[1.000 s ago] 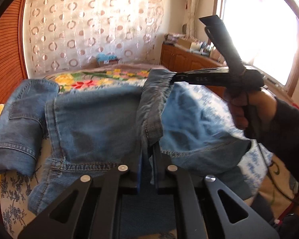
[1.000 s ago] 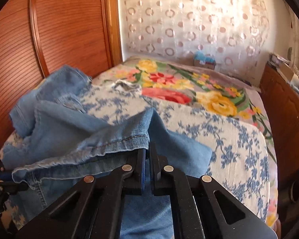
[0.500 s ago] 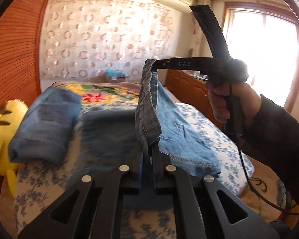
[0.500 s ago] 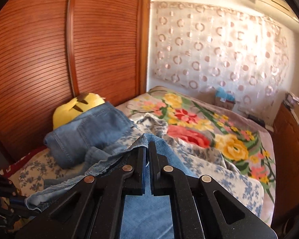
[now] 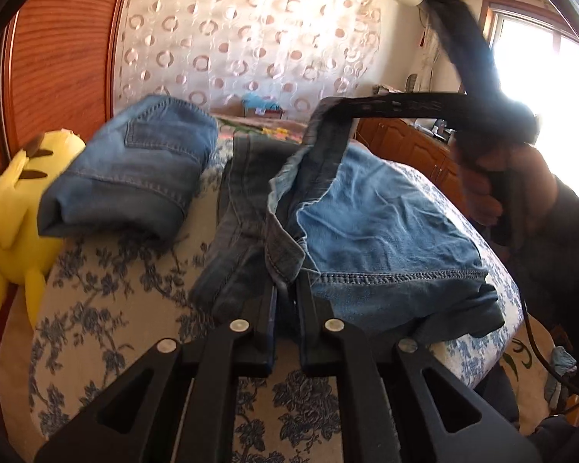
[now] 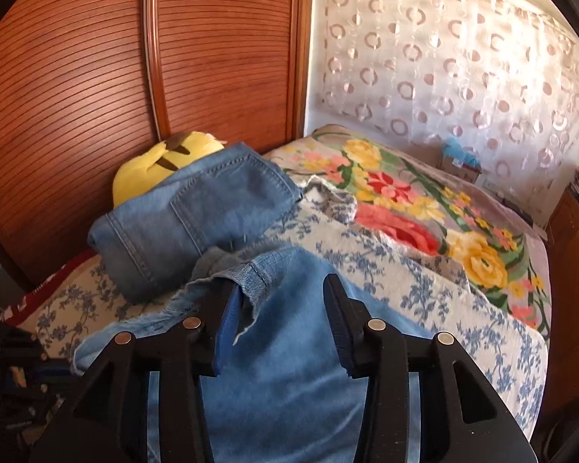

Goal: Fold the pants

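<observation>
Light blue denim pants (image 5: 386, 223) lie bunched on the flower-print bed sheet (image 5: 108, 289). My left gripper (image 5: 286, 293) pinches a hem fold of them; its jaws are just starting to open, with the cloth still between the pads. My right gripper (image 6: 276, 285) has its jaws opening wide above the pants (image 6: 289, 347). A hem corner (image 6: 254, 281) hangs loosely against its left finger, unpressed. In the left wrist view the right gripper (image 5: 336, 106) is blurred at the pants' raised edge, held by a person's hand (image 5: 482, 193).
A second, folded pair of jeans (image 5: 135, 169) (image 6: 197, 216) rests against a yellow plush toy (image 5: 15, 200) (image 6: 162, 158) at the head of the bed. Behind stands a slatted wooden wall (image 6: 96, 77). A bright flowered blanket (image 6: 405, 208) covers the far bed; wooden cabinets (image 5: 405, 142) line the right side.
Both grippers swung toward the folded jeans and plush toy. The right gripper, shut on the hem before, has opened and let the cloth go. The left still pinches its fold.
</observation>
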Demonstrator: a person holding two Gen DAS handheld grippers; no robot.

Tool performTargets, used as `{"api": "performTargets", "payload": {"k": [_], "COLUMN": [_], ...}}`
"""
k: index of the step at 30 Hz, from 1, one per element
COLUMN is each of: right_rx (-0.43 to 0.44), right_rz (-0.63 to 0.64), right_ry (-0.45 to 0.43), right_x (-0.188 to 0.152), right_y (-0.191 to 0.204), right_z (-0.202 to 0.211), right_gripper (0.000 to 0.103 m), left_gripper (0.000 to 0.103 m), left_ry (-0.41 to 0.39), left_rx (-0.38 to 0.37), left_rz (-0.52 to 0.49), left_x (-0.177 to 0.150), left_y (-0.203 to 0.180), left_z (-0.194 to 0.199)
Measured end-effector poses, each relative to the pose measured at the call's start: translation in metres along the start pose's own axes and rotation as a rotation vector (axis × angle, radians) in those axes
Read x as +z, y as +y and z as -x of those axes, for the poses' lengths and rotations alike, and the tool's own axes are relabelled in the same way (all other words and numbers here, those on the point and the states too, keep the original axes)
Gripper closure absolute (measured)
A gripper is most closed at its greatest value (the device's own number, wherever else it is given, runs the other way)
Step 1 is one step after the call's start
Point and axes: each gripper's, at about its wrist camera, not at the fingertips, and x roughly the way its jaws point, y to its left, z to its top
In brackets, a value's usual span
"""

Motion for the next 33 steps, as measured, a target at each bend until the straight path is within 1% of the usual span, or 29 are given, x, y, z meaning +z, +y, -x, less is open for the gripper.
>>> {"api": "performTargets", "payload": {"k": [3, 5, 8, 10, 14, 17, 18, 20, 22, 24, 26, 28, 31, 33], "right_rx": [0.001, -0.003, -0.02, -0.022, -0.022, -0.018, -0.012, 0.001, 0.021, 0.034, 0.02, -0.012, -0.022, -0.051], "right_rz": [-0.025, -0.053, -0.091, -0.106, -0.126, -0.137, -0.14, -0.15, -0.162, -0.163, -0.154, -0.15, -0.176, -0.194], "right_ry": [0.003, 0.007, 0.01, 0.007, 0.0, -0.023, -0.035, -0.062, -0.1, -0.12, -0.138, -0.147, -0.144, -0.133], "right_x": [-0.024, -0.04, -0.067, -0.08, -0.095, -0.102, -0.103, -0.102, -0.1, -0.096, -0.093, -0.095, -0.106, -0.12], "right_y": [-0.009, -0.016, -0.025, -0.028, -0.03, -0.03, -0.029, -0.029, -0.028, -0.027, -0.024, -0.025, -0.031, -0.036], "right_z": [0.014, 0.022, 0.035, 0.042, 0.053, 0.063, 0.067, 0.075, 0.085, 0.092, 0.097, 0.102, 0.105, 0.105], "right_gripper": [0.06, 0.06, 0.059, 0.057, 0.056, 0.054, 0.053, 0.047, 0.043, 0.042, 0.042, 0.042, 0.042, 0.042], "left_gripper": [0.084, 0.073, 0.063, 0.063, 0.062, 0.062, 0.062, 0.062, 0.062, 0.062, 0.062, 0.062, 0.062, 0.062], "left_ry": [0.003, -0.003, -0.014, -0.017, -0.027, -0.028, -0.029, -0.032, -0.033, -0.032, -0.03, -0.027, -0.017, -0.008], "left_rx": [0.012, 0.023, 0.033, 0.048, 0.066, 0.071, 0.07, 0.072, 0.077, 0.078, 0.069, 0.063, 0.048, 0.032], "left_rz": [0.004, 0.01, 0.001, -0.012, -0.024, -0.031, -0.033, -0.04, -0.047, -0.051, -0.057, -0.07, -0.104, -0.129], "left_x": [0.0, 0.002, 0.004, 0.006, 0.014, 0.018, 0.019, 0.02, 0.021, 0.021, 0.022, 0.024, 0.026, 0.028], "left_y": [0.001, 0.004, 0.005, 0.006, 0.006, 0.003, 0.001, -0.002, -0.007, -0.011, -0.015, -0.021, -0.033, -0.044], "left_z": [0.0, 0.004, 0.011, 0.013, 0.015, 0.014, 0.014, 0.014, 0.013, 0.013, 0.012, 0.011, 0.005, -0.001]}}
